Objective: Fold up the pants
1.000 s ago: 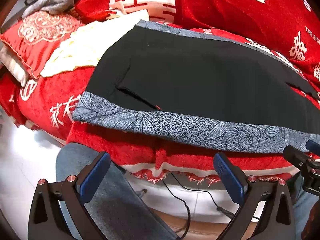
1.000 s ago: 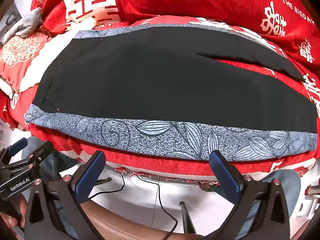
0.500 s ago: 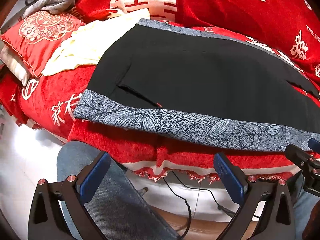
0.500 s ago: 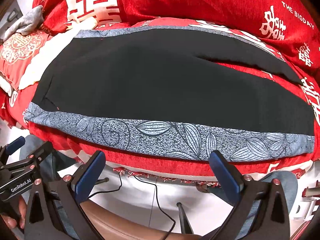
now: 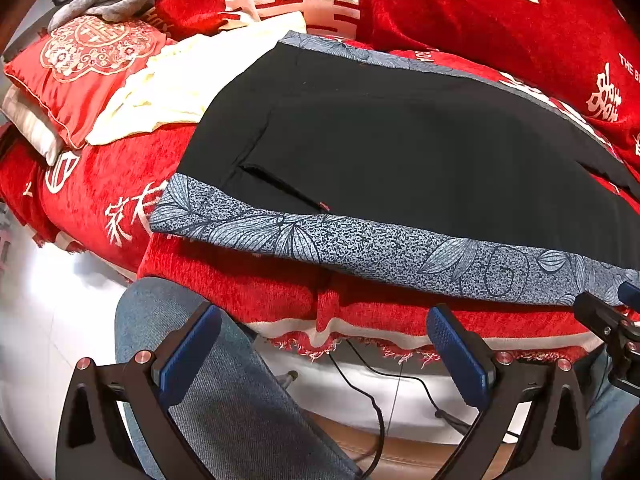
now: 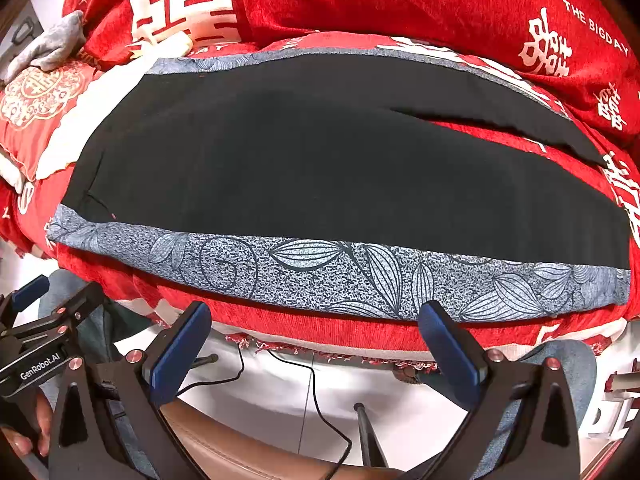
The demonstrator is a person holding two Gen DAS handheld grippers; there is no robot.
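Pants [image 6: 320, 176]: black, flat on my red sofa cover [image 6: 400, 4].
Right view only: both legs forking at 3 o'clock.
Left view only: waist pocket [image 5: 280, 188].
Edges: patterned strip [image 5: 360, 244] nearest me.
Left claw [image 5: 320, 356]: wide open, empty.
Right claw [image 6: 316, 352]: wide open, empty.

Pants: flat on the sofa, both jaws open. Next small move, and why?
Probably bring both grippers forward to the near patterned edge. The pants lie spread flat and unfolded on the red cover, while the left gripper and right gripper hang short of that band, jaws wide open and empty, so nothing is grasped yet.
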